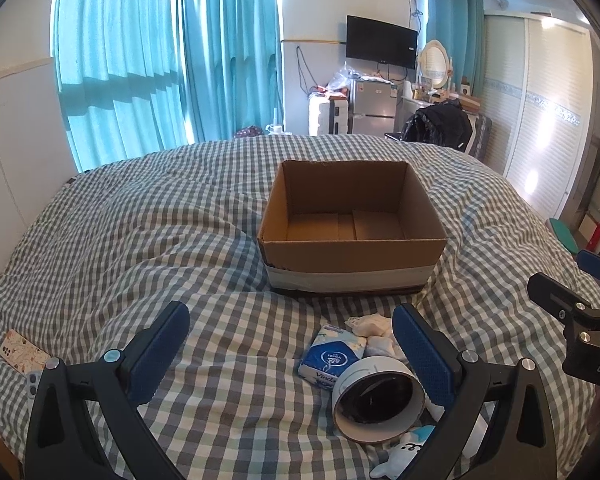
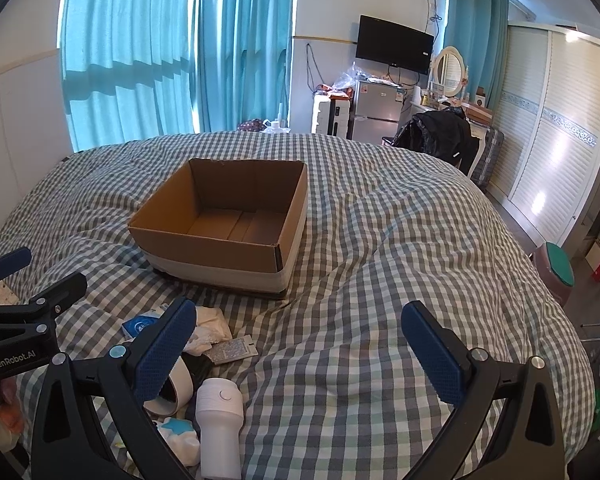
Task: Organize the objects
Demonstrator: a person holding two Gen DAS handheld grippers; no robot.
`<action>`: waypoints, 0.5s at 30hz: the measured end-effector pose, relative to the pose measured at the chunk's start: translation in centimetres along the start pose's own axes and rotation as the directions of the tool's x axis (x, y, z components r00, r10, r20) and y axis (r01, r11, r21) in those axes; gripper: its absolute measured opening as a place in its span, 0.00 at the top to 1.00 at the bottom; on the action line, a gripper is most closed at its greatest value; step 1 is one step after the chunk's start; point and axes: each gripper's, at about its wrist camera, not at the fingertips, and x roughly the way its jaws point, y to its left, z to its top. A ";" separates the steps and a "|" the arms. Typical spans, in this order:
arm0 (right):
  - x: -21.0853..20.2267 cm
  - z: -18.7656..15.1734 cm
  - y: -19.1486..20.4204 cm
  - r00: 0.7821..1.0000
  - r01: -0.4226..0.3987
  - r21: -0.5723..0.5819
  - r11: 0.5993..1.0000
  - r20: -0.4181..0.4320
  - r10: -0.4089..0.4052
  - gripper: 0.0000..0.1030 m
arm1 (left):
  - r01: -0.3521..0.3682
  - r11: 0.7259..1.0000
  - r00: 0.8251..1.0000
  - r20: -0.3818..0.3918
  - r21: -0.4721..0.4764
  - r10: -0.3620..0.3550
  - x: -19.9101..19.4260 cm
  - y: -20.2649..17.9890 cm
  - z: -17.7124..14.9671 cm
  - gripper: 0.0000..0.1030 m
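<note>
An open, empty cardboard box [image 1: 352, 248] [image 2: 220, 248] sits mid-bed on the checked quilt. Near me lies a small pile: a roll of tape [image 1: 378, 398] [image 2: 172, 390], a blue tissue pack [image 1: 332, 356] [image 2: 140, 325], crumpled white cloth [image 1: 370, 326] [image 2: 208, 324], a white-and-blue toy [image 1: 404, 450] [image 2: 180, 436], a white cylindrical device [image 2: 219, 424] and a small printed sachet [image 2: 232, 350]. My left gripper [image 1: 292, 354] is open above the quilt, the tape roll beside its right finger. My right gripper [image 2: 300, 354] is open over bare quilt, right of the pile.
A patterned phone [image 1: 22, 354] lies at the bed's left edge. The right gripper shows at the right of the left wrist view [image 1: 580, 320]; the left one shows at the left of the right wrist view [image 2: 24, 312]. Beyond the bed stand curtains, a fridge [image 1: 374, 106] and wardrobe.
</note>
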 end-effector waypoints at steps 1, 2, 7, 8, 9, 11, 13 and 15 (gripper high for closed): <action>-0.1 0.0 0.0 1.000 0.000 -0.001 1.000 0.002 0.000 0.00 | -0.004 1.000 1.000 0.003 0.002 0.004 -0.1 0.0 0.0 0.00; -0.2 0.0 0.1 1.000 0.001 -0.002 1.000 0.005 -0.001 0.00 | -0.006 1.000 1.000 0.006 0.003 0.006 -0.2 0.0 0.0 0.00; -0.5 0.0 0.4 1.000 0.003 -0.008 1.000 0.010 -0.003 0.00 | -0.012 1.000 1.000 0.018 0.006 0.012 -0.6 -0.1 -0.1 0.00; -0.5 0.0 0.4 1.000 0.003 -0.009 1.000 0.010 -0.003 0.00 | -0.016 1.000 1.000 0.019 0.008 0.016 -0.7 -0.1 -0.1 0.00; -0.5 0.0 0.4 1.000 0.003 -0.009 1.000 0.011 -0.003 0.00 | -0.022 1.000 1.000 0.021 0.009 0.021 -0.8 -0.2 -0.1 0.00; -0.6 0.0 0.4 1.000 0.002 -0.008 1.000 0.012 -0.002 0.00 | -0.023 1.000 0.999 0.024 0.009 0.023 -1.0 -0.1 -0.1 0.00; -0.7 -0.1 0.4 1.000 0.003 -0.009 1.000 0.015 -0.003 0.00 | -0.021 1.000 0.999 0.025 0.002 0.021 -1.2 -0.1 -0.1 0.00; -0.8 0.0 0.5 1.000 0.007 -0.013 1.000 0.019 -0.007 0.00 | -0.021 1.000 0.999 0.026 -0.001 0.021 -1.3 0.0 -0.1 0.00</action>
